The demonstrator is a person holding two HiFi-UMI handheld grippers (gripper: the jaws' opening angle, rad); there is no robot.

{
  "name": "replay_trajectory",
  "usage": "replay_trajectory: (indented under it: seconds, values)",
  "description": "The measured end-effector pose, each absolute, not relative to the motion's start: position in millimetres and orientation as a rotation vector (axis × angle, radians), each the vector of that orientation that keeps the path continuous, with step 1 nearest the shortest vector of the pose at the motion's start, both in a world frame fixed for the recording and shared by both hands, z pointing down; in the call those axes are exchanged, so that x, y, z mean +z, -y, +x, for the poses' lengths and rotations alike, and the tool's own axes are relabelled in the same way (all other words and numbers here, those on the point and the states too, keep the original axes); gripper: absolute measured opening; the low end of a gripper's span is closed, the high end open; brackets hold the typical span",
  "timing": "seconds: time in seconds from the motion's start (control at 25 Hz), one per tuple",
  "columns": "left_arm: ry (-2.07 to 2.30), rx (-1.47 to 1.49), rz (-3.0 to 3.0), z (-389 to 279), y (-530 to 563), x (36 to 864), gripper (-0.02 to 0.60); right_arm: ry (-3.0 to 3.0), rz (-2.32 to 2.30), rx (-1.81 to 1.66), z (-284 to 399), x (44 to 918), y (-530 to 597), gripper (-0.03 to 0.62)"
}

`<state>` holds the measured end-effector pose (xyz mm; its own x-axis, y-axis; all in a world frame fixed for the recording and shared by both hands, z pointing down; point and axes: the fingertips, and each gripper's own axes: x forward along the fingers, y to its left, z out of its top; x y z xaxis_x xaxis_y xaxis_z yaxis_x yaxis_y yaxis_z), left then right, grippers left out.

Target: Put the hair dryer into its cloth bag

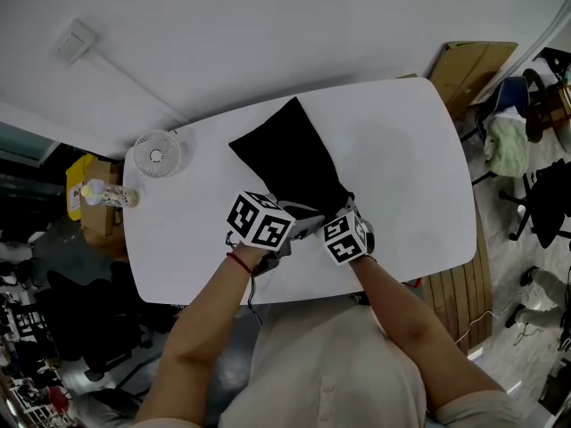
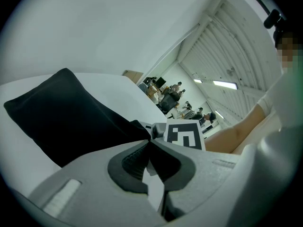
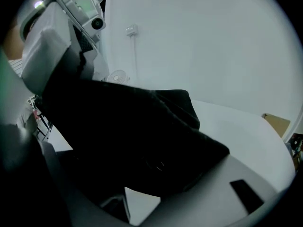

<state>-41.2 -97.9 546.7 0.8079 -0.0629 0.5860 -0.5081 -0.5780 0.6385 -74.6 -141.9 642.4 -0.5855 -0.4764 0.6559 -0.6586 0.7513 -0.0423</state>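
The black cloth bag (image 1: 290, 154) lies lengthwise on the white table (image 1: 401, 150), its near end between my two grippers. No hair dryer shows in any view. My left gripper (image 1: 299, 219) is at the bag's near left corner. In the left gripper view its jaws (image 2: 147, 141) are closed, with the edge of the bag (image 2: 61, 112) pinched at their tips. My right gripper (image 1: 347, 207) is at the bag's near right corner. In the right gripper view the bulging bag (image 3: 132, 131) drapes across my right gripper (image 3: 156, 167) and hides the pads.
A small white desk fan (image 1: 157, 153) stands at the table's far left corner, with a small pale bottle (image 1: 107, 194) on the left edge beside it. Chairs and boxes (image 1: 473, 69) stand beyond the table's right side. The person's forearms reach in from the near edge.
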Motion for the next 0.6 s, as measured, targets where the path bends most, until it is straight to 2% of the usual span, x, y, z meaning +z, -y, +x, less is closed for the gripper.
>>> replay_trajectory:
  seconds: [0.2, 0.6]
  values:
    - [0.446, 0.644, 2.117, -47, 103, 548, 0.017, 2.387, 0.839, 0.447, -76, 632, 136, 0.217]
    - [0.471, 0.648, 2.112, -51, 108, 553, 0.017, 2.414, 0.898, 0.479, -34, 610, 111, 0.23]
